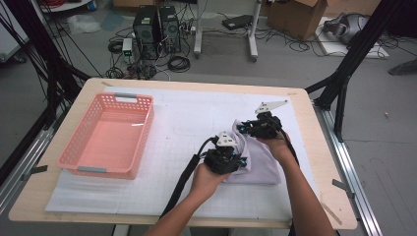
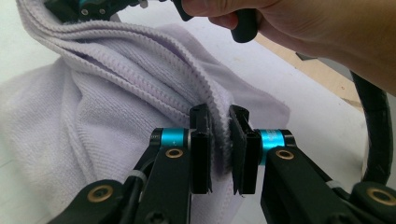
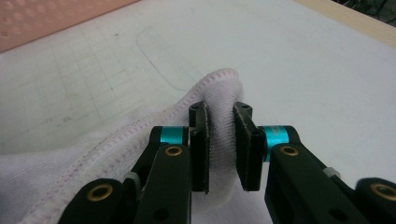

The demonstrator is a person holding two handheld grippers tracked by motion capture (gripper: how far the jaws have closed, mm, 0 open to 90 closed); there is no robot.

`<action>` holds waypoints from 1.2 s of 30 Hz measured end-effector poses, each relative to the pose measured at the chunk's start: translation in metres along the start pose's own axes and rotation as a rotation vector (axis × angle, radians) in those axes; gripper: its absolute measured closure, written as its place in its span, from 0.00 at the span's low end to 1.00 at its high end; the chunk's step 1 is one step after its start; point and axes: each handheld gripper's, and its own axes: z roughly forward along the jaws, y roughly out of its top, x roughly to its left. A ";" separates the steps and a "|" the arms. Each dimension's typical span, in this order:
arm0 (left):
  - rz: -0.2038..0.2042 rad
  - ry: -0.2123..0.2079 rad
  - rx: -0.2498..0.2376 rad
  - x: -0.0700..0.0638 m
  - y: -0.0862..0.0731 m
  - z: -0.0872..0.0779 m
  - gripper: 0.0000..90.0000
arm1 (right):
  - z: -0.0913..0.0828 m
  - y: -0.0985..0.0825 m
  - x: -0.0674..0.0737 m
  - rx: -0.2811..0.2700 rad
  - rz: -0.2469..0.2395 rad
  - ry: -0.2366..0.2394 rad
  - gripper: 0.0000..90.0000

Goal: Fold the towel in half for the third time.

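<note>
A pale lilac towel (image 1: 260, 164) lies bunched on the white mat, right of the table's middle. My left gripper (image 1: 240, 160) is at the towel's near left side, shut on a stitched, folded hem (image 2: 219, 116) that runs between its pads. My right gripper (image 1: 244, 129) is at the towel's far left corner, shut on a rounded fold of the cloth (image 3: 220, 100). In the left gripper view the towel (image 2: 93, 112) rises from the table toward the right gripper (image 2: 93, 7), with the person's hand (image 2: 303, 23) behind it. A stretch of hem hangs between the two grips.
A pink perforated basket (image 1: 145, 135) stands on the left of the white gridded mat (image 1: 187, 118); nothing shows inside it. The wooden table edge (image 1: 327, 162) runs close on the right. Black cables trail from both grippers toward the near edge.
</note>
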 end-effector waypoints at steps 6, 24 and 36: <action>-0.012 -0.030 -0.016 -0.007 0.001 0.013 0.81 | -0.013 -0.016 -0.010 -0.001 0.019 -0.022 0.87; 0.038 0.092 -0.147 0.027 -0.011 -0.046 0.39 | -0.035 -0.048 -0.025 -0.001 0.064 -0.068 0.85; 0.008 0.171 -0.177 0.053 -0.045 -0.081 0.35 | -0.073 -0.065 -0.019 0.015 0.143 -0.233 0.67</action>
